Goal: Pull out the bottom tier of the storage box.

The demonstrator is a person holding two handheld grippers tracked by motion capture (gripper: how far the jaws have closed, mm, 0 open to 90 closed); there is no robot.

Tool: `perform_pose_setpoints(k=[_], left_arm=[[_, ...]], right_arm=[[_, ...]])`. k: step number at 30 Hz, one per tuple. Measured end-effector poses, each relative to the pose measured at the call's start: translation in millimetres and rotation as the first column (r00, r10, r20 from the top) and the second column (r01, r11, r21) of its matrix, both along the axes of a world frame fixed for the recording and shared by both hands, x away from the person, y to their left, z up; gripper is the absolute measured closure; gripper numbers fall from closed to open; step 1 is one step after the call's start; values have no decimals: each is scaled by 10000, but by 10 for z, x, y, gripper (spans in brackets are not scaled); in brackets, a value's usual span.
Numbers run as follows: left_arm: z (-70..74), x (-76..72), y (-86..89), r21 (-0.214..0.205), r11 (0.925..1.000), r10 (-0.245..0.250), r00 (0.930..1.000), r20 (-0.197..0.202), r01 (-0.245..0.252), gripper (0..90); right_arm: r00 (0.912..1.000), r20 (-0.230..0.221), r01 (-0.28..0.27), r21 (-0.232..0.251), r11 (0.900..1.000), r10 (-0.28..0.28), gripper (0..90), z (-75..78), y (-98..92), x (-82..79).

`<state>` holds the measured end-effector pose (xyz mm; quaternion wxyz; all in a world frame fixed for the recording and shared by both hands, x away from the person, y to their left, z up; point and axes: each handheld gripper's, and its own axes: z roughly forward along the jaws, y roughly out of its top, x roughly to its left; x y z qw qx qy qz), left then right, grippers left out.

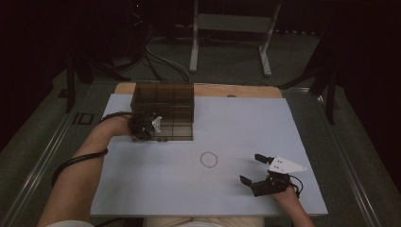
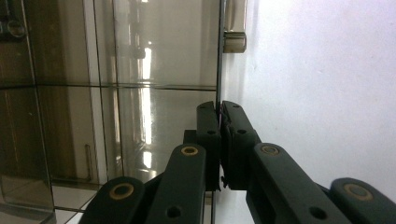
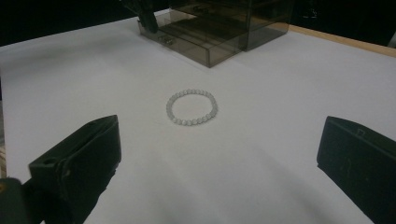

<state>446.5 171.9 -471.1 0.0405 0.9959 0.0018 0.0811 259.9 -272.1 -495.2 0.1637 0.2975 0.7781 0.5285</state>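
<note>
So the left gripper (image 2: 219,140) is clamped on the smoky acrylic drawer box's (image 1: 165,106) wall, probably steadying it, while the right gripper (image 1: 254,169) waits wide open near the bead bracelet (image 3: 192,107) mid-table.

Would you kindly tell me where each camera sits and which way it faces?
High view: above the person's side, looking forward and down on the table; both forearms show.
Left gripper view: on the left gripper, its fingers shut on a wall of the smoky box.
Right gripper view: on the open right gripper, facing the bead bracelet.
Shared: all show the box.
</note>
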Motion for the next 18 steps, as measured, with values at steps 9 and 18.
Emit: perform_pose_setpoints(k=[9, 18], left_arm=[[3, -6, 14, 32, 10000, 4, 10000, -24, -4, 887], [0, 15, -14, 74, 9999, -74, 9999, -110, 74, 887]], right_arm=[[10000, 18, -10, 7, 10000, 10, 0, 1, -4, 0], [10000, 11, -6, -1, 10000, 6, 0, -1, -6, 2]])
